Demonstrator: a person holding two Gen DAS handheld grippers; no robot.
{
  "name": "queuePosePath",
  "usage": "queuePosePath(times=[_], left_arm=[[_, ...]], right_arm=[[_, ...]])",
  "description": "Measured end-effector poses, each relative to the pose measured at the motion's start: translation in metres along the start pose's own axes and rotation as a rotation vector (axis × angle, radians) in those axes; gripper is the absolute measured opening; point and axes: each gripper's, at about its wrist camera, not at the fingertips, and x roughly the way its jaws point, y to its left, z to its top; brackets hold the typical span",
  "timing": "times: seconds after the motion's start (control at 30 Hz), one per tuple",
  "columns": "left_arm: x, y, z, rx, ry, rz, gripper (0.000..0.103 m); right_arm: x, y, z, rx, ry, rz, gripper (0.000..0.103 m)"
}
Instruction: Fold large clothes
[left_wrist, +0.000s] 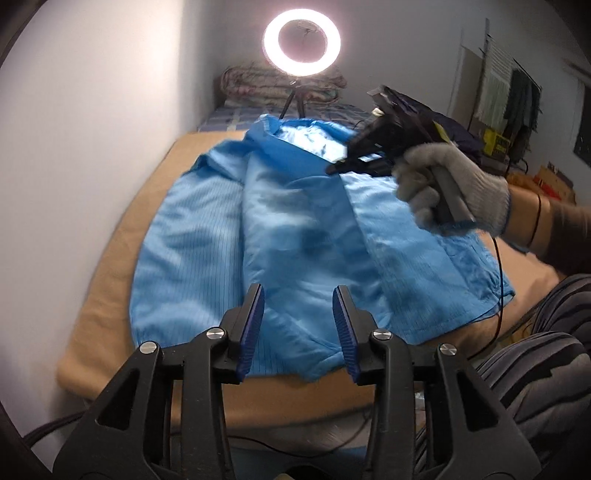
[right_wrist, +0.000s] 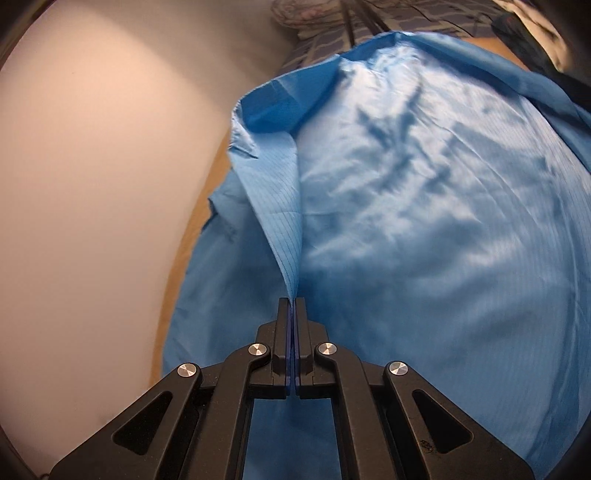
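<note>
Garment (left_wrist: 303, 221), blue, blurs under my right gripper (right_wrist: 291, 301) pinching its fold; my left gripper (left_wrist: 299, 295) gapes empty.

We saw the blue garment (left_wrist: 295, 229) covering most of the bed (left_wrist: 110, 302), with bare strips along the left and near edges. The wall (left_wrist: 92, 129) closed the left side. At the far edge a ring light (left_wrist: 302, 43) and folded quilts (left_wrist: 251, 83) blocked passage. The right gripper (left_wrist: 334, 168) occupied the air above the garment's right part.
</note>
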Motion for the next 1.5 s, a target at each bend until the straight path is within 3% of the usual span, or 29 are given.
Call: queuePosePath(times=[0.27,0.47,0.57,0.67,0.73,0.77,0.8,0.87,1.03,1.23,1.5], left_arm=[[0.050,0.037,-0.007,-0.265,0.121,-0.113,0.049],[0.083,0.056,-0.017,-0.387,0.193,-0.168,0.049],[0.090,0.052,-0.023,-0.383,0.205,-0.180,0.045],[0.089,0.046,-0.025,-0.351,0.206,-0.170,0.022],[0.090,0.043,-0.026,-0.336,0.204,-0.165,0.013],[0.089,0.042,-0.026,-0.328,0.202,-0.165,0.006],[0.089,0.042,-0.026,-0.324,0.198,-0.165,0.006],[0.085,0.041,-0.026,-0.313,0.180,-0.173,0.005],[0.078,0.040,-0.020,-0.282,0.146,-0.188,0.003],[0.070,0.045,-0.015,-0.254,0.119,-0.212,0.003],[0.066,0.054,-0.019,-0.281,0.096,-0.268,0.003]], right_arm=[[0.002,-0.044,-0.029,0.105,0.055,-0.038,0.000],[0.007,-0.027,-0.041,-0.036,0.139,-0.072,0.000],[-0.002,-0.005,-0.036,-0.164,0.128,-0.129,0.000],[-0.016,0.018,-0.026,-0.251,0.078,-0.189,0.002],[-0.022,0.032,-0.017,-0.294,0.040,-0.211,0.012],[-0.025,0.039,-0.011,-0.313,0.018,-0.210,0.025],[-0.028,0.045,-0.006,-0.324,0.003,-0.204,0.039],[-0.027,0.061,0.004,-0.352,-0.027,-0.179,0.044],[0.005,0.111,0.026,-0.478,0.001,-0.170,0.044],[0.059,0.150,0.049,-0.538,0.046,-0.150,0.044],[0.123,0.159,0.077,-0.513,0.081,-0.180,0.044]])
